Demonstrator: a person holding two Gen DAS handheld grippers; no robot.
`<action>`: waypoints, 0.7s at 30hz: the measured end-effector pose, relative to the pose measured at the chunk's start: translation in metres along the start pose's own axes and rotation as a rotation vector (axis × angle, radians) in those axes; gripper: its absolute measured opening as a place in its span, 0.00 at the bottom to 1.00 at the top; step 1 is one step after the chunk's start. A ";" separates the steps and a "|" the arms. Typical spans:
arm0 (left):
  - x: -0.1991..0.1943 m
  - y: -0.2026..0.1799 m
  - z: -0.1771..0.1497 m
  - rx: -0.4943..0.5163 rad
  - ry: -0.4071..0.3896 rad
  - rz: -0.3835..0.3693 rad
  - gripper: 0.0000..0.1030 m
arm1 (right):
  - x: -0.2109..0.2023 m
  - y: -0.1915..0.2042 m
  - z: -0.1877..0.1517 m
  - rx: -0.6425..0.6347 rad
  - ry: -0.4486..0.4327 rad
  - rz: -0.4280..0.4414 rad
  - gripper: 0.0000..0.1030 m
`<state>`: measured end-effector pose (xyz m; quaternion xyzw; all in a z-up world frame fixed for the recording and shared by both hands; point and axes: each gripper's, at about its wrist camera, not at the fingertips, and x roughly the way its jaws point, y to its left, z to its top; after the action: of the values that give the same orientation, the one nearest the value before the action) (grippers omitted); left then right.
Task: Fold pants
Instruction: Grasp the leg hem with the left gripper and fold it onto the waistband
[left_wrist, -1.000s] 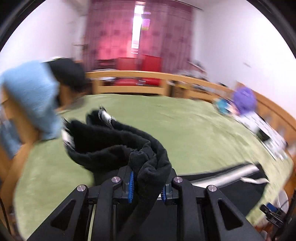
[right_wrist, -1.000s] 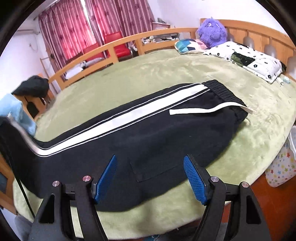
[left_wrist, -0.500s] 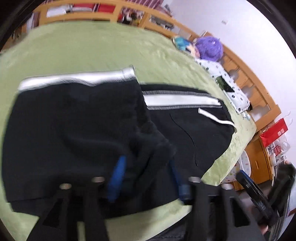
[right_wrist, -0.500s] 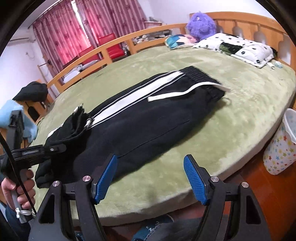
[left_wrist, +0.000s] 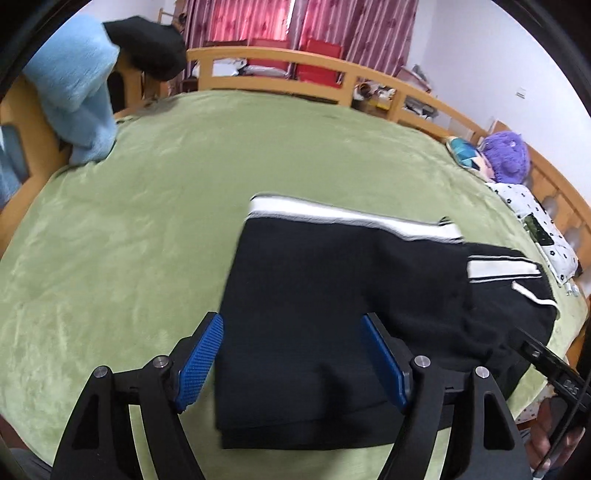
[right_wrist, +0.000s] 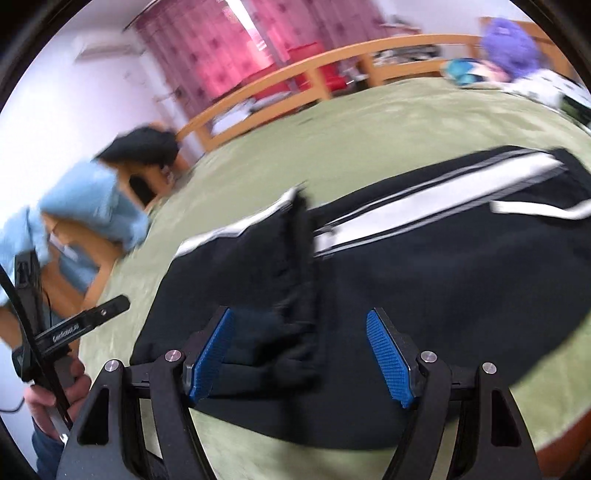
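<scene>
The left tongs (left_wrist: 291, 360) are seen opening, pads clear of the cloth below; the right tongs (right_wrist: 301, 358) are spread apart and grip nothing. The black pants (left_wrist: 332, 295), folded over, are laid on the green bed (left_wrist: 147, 221).

Green bed (left_wrist: 155, 206) w/ black pants (left_wrist: 332, 295), pillow (left_wrist: 535, 221).
</scene>
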<state>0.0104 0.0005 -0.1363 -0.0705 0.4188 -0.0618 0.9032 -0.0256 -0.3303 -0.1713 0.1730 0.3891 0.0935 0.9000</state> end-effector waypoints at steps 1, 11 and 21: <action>0.004 0.004 -0.002 -0.009 0.010 0.003 0.72 | 0.010 0.005 -0.002 -0.007 0.021 -0.020 0.63; 0.029 0.021 -0.017 -0.042 0.118 -0.012 0.72 | 0.005 0.028 -0.014 -0.127 0.018 -0.155 0.18; 0.032 0.041 -0.023 -0.093 0.133 -0.110 0.72 | 0.020 0.025 -0.033 -0.062 0.155 -0.166 0.23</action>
<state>0.0152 0.0332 -0.1823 -0.1311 0.4758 -0.0962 0.8644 -0.0371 -0.2936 -0.1963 0.1047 0.4673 0.0437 0.8768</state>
